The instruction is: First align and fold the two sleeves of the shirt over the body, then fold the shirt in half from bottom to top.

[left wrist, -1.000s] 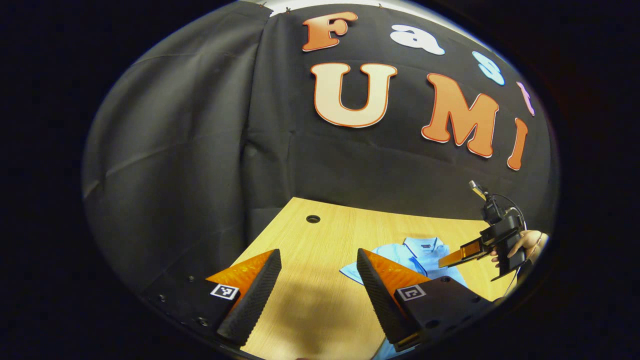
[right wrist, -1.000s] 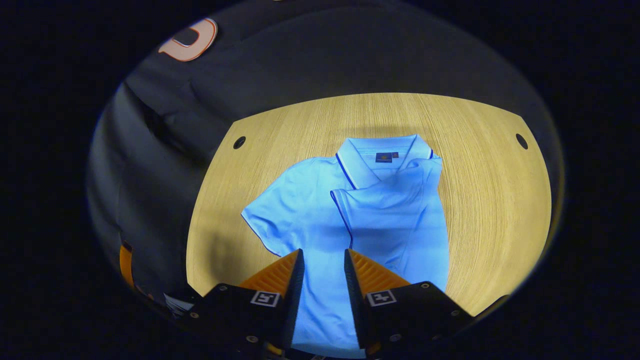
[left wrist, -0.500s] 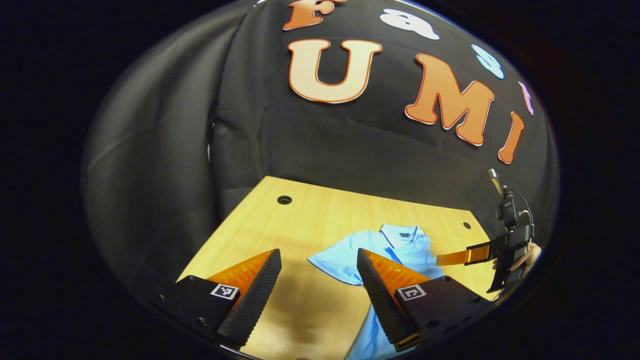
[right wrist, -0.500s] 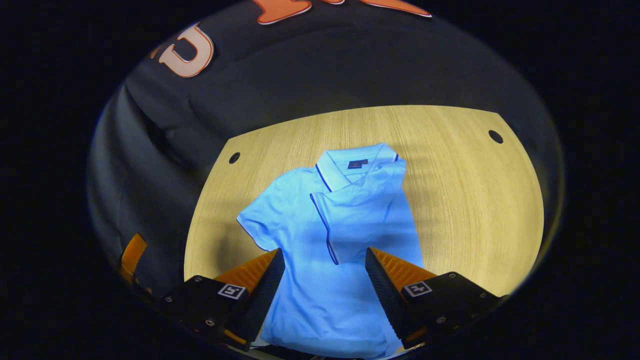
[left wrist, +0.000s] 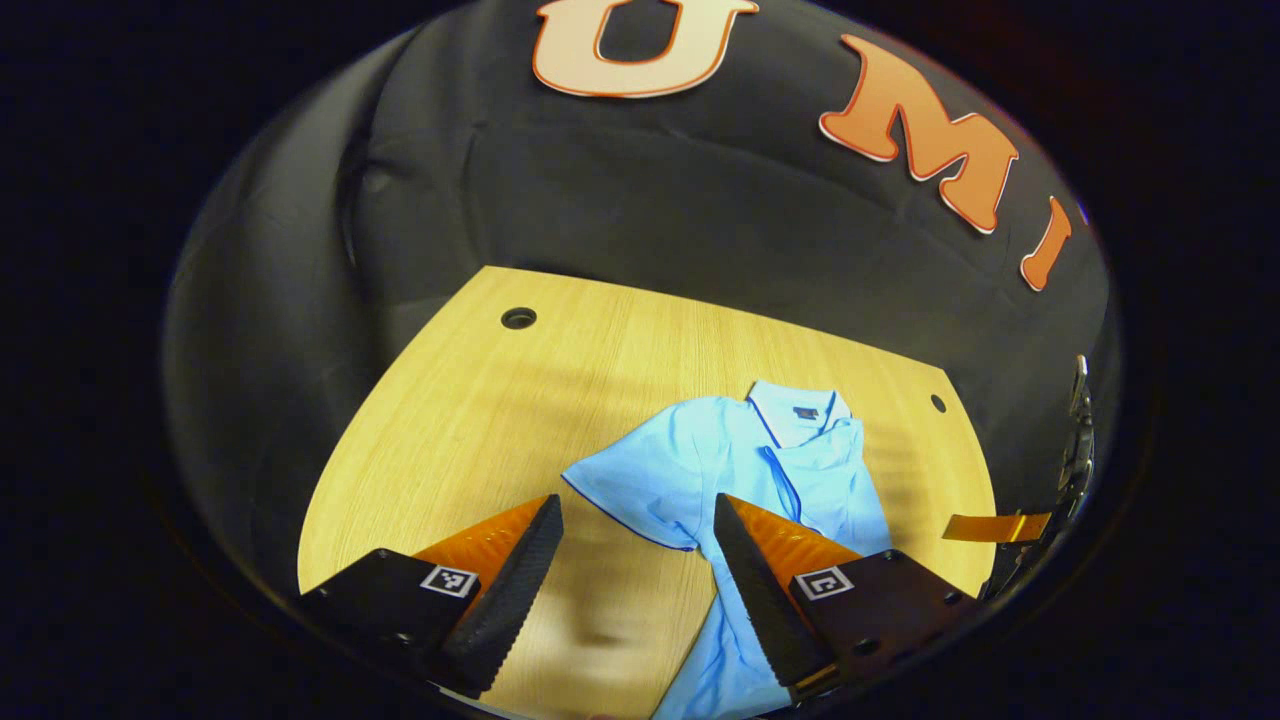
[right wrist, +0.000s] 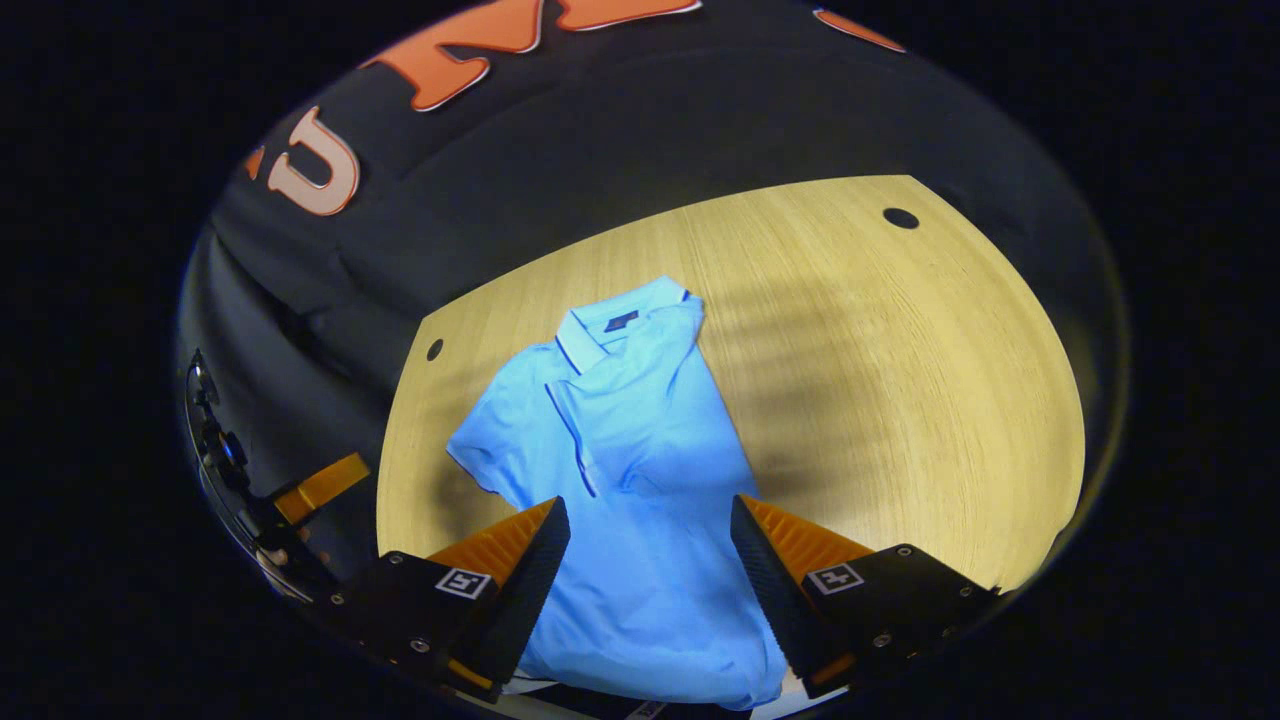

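Observation:
A light blue polo shirt (right wrist: 625, 450) lies flat on the wooden table (right wrist: 900, 380), collar toward the booth wall. One sleeve is folded over the body; the other sleeve (right wrist: 480, 455) still spreads out sideways. In the left gripper view the same shirt (left wrist: 760, 470) lies ahead and to the right, its spread sleeve (left wrist: 625, 490) between my fingers. My left gripper (left wrist: 638, 545) hangs open above the table near that sleeve. My right gripper (right wrist: 650, 545) is open above the shirt's lower body, holding nothing. The left gripper (right wrist: 320, 485) also shows at the left edge of the right gripper view.
The table has round cable holes near its far corners (left wrist: 518, 318) (right wrist: 900, 217). Black cloth walls close in the far and left sides. Bare wood lies to the shirt's right (right wrist: 950, 400) and to its left (left wrist: 470, 420).
My right gripper opened, rose and drew back from the shirt. My left gripper tilted down and moved toward the spread sleeve, so more of the table shows.

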The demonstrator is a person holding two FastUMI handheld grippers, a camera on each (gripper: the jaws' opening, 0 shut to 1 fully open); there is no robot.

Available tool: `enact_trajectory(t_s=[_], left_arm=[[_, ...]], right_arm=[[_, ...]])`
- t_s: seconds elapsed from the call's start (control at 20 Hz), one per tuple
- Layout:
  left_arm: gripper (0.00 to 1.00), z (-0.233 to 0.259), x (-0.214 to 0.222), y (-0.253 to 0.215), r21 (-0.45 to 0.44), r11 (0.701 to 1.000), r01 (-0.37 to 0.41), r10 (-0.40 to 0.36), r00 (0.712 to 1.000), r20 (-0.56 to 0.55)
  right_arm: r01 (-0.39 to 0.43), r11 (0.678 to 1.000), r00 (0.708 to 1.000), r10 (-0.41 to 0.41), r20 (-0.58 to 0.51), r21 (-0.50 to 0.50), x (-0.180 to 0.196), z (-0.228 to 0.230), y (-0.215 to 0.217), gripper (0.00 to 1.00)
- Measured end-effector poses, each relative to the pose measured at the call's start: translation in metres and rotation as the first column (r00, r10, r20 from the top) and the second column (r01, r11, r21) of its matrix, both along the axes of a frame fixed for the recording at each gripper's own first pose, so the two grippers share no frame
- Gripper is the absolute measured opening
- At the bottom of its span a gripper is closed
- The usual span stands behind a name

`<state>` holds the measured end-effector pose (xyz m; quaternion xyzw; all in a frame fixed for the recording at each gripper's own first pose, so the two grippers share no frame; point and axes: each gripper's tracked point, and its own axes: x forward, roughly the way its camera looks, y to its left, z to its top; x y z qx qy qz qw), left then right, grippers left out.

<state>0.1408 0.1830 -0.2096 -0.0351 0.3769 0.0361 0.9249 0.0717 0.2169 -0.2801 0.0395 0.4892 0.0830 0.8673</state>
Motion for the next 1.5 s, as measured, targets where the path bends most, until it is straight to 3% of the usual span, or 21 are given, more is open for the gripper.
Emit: enact_trajectory(t_s=[0.4,0.65,0.95,1.0,1.15,1.45,1.5], left_arm=[[0.99,-0.073,0.033,0.001,-0.028,0.997,-0.067,0.062,0.984,-0.169],[1.00,-0.114,0.051,0.010,0.013,0.995,-0.094,0.094,0.966,-0.241],[1.00,-0.135,0.055,0.012,0.039,0.991,-0.128,0.134,0.951,-0.280],[0.96,-0.138,0.054,0.014,0.039,0.990,-0.134,0.140,0.948,-0.287],[1.00,-0.145,0.051,0.021,0.075,0.988,-0.136,0.153,0.942,-0.299],[0.96,-0.150,0.050,0.024,0.084,0.984,-0.159,0.177,0.936,-0.304],[1.00,-0.150,0.051,0.024,0.088,0.984,-0.157,0.177,0.936,-0.305]], right_arm=[[0.139,0.990,0.990,-0.139,-0.033,0.018,-0.018,-0.009,-0.073,0.99],[0.204,0.979,0.978,-0.203,-0.053,0.003,-0.027,-0.016,-0.109,0.99],[0.230,0.973,0.971,-0.229,-0.071,0.001,-0.029,-0.018,-0.128,0.99],[0.230,0.973,0.970,-0.229,-0.074,0.004,-0.029,-0.018,-0.128,0.99],[0.232,0.973,0.970,-0.230,-0.081,0.006,-0.028,-0.019,-0.132,0.99],[0.236,0.972,0.967,-0.233,-0.106,0.018,-0.029,-0.024,-0.135,0.99],[0.240,0.970,0.966,-0.237,-0.107,0.018,-0.029,-0.024,-0.137,0.99]])
